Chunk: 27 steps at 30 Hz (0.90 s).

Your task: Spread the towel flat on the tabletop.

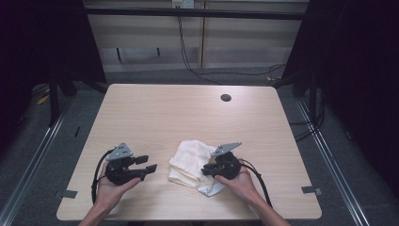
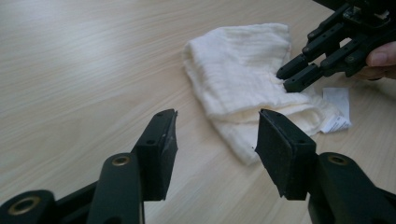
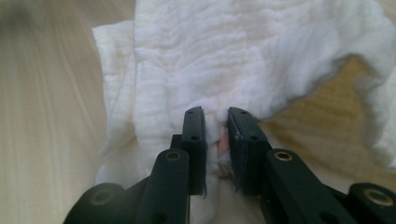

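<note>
Nearby, right gripper (image 3: 215,122) pinching white cloth (image 3: 243,56) fold, left gripper (image 2: 217,133) released above bare surface (image 1: 188,108), cloth right of it.

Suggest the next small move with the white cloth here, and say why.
Probably bring the left gripper across to the cloth and take its near edge. Its jaws stand open over bare table, short of the cloth, while the right gripper has a fold of the cloth between its narrow jaws.
</note>
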Tool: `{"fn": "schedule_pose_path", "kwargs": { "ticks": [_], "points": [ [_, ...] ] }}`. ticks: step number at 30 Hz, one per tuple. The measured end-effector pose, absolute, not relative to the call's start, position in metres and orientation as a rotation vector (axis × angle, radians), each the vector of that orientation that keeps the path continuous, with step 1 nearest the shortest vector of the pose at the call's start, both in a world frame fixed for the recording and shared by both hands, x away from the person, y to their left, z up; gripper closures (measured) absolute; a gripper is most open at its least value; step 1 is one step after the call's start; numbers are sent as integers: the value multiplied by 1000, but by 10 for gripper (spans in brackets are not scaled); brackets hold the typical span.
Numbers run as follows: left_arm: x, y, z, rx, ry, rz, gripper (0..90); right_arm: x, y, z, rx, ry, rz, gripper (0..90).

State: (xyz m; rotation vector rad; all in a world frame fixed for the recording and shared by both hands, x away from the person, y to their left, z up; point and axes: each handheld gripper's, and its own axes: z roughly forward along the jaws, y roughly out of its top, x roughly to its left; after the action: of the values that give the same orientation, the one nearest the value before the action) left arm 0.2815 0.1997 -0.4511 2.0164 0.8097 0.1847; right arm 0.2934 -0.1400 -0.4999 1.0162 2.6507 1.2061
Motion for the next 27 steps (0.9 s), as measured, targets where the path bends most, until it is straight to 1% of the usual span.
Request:
{"fn": "schedule_pose_path", "kwargs": {
  "ticks": [1, 2, 4, 5, 6, 7, 9, 10, 13, 14, 15, 19, 20, 22, 27],
  "points": [
    [284, 187, -454, 2045, 780, 150, 531, 288, -134, -497, 998, 2643, 1227, 739],
    [284, 182, -456, 2057, 765, 143, 543, 286, -132, -495, 993, 2632, 1246, 715],
    [285, 171, -459, 2081, 743, 117, 560, 282, -127, -489, 1001, 2609, 1277, 643],
    [285, 166, -461, 2092, 733, 109, 569, 281, -125, -486, 989, 2608, 1273, 630],
    [285, 166, -461, 2092, 733, 109, 577, 280, -125, -483, 988, 2598, 1274, 599],
    [287, 157, -466, 2113, 724, 91, 582, 280, -127, -480, 1001, 2587, 1283, 571],
    [289, 150, -468, 2124, 710, 67, 585, 279, -135, -474, 1032, 2564, 1300, 550],
    [289, 150, -468, 2124, 710, 67, 585, 279, -135, -474, 1032, 2564, 1300, 550],
    [290, 132, -470, 2150, 668, 39, 585, 275, -167, -463, 1075, 2483, 1348, 559],
    [290, 132, -470, 2150, 668, 39, 585, 275, -167, -463, 1075, 2483, 1348, 559],
    [290, 124, -473, 2158, 662, 38, 585, 276, -188, -458, 1119, 2423, 1365, 565],
    [289, 120, -487, 2182, 675, 47, 571, 285, -223, -459, 1215, 2320, 1316, 560],
    [289, 120, -487, 2182, 675, 47, 571, 285, -223, -459, 1215, 2320, 1316, 560],
    [294, 123, -495, 2188, 709, 25, 564, 292, -236, -464, 1253, 2291, 1298, 575],
    [297, 125, -497, 2203, 700, 69, 573, 304, -242, -474, 1282, 2297, 1252, 596]
  ]
}}
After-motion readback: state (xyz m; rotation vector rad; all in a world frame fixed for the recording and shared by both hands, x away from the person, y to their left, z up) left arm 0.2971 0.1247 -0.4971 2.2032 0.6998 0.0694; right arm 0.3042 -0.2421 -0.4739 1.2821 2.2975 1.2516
